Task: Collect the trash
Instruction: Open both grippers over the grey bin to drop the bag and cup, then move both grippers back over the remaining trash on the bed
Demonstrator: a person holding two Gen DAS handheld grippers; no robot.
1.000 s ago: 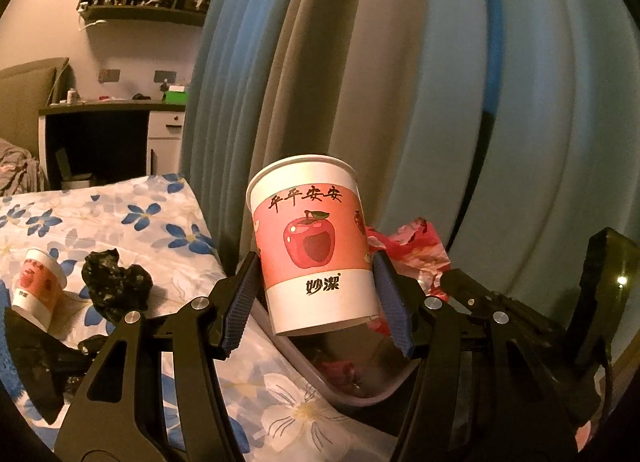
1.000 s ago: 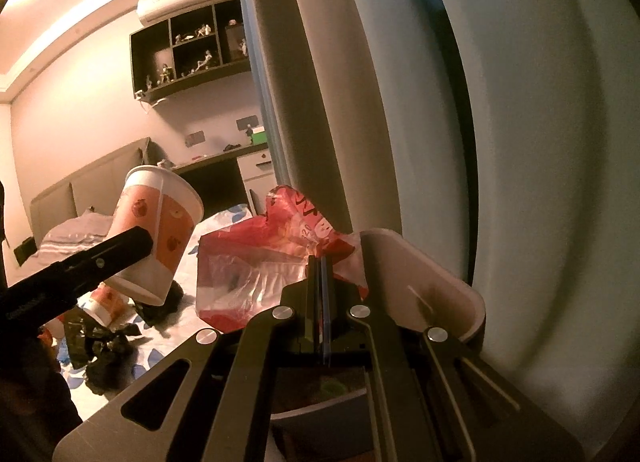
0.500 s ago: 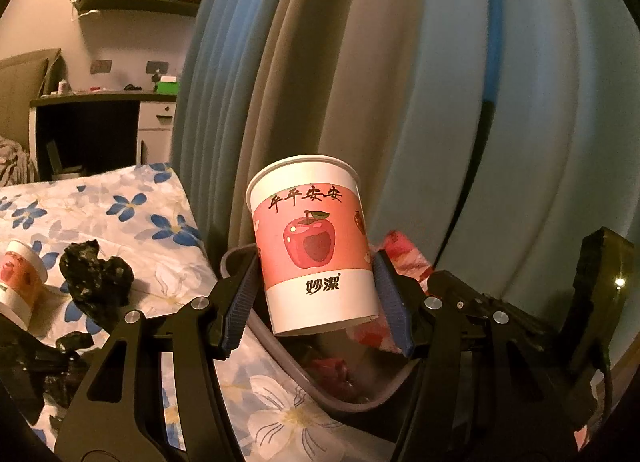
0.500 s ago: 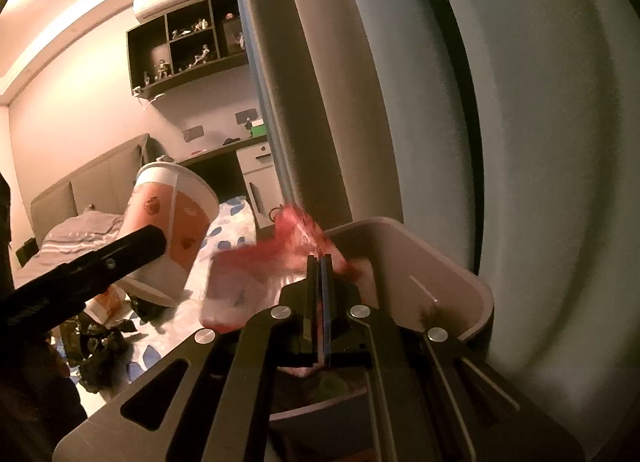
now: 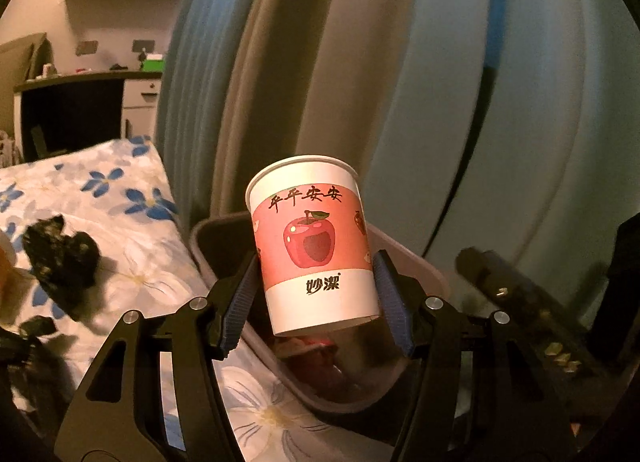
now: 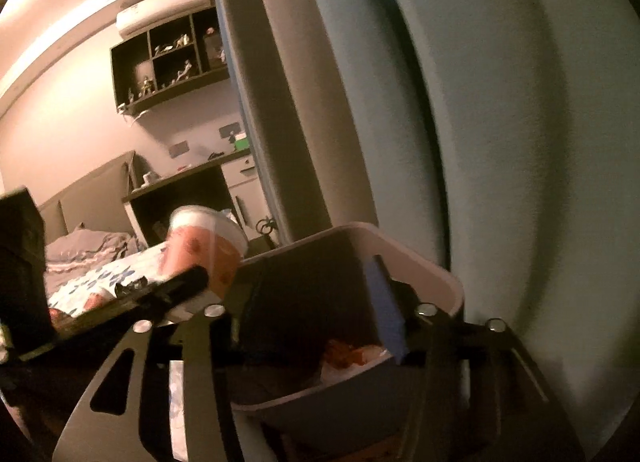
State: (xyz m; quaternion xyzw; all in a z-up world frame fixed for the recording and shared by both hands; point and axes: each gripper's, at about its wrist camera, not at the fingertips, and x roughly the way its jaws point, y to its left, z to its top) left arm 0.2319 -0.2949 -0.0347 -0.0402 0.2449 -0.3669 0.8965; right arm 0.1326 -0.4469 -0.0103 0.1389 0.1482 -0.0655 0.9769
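A white paper cup with a red apple print stands upright between the blue pads of my left gripper, which is shut on it. The cup hangs over the near rim of a grey trash bin. In the right wrist view the same cup shows at the left. My right gripper hovers over the bin with its jaws opening and nothing between them. A red wrapper lies inside the bin below it.
The bin stands against the bed with a blue-flowered sheet. Crumpled black trash lies on the sheet, with another cup at the left edge. Heavy curtains hang right behind the bin. A desk stands far back.
My right gripper has opened and the red wrapper it held has dropped into the bin. My left gripper has carried the cup down and closer, over the bin's rim.
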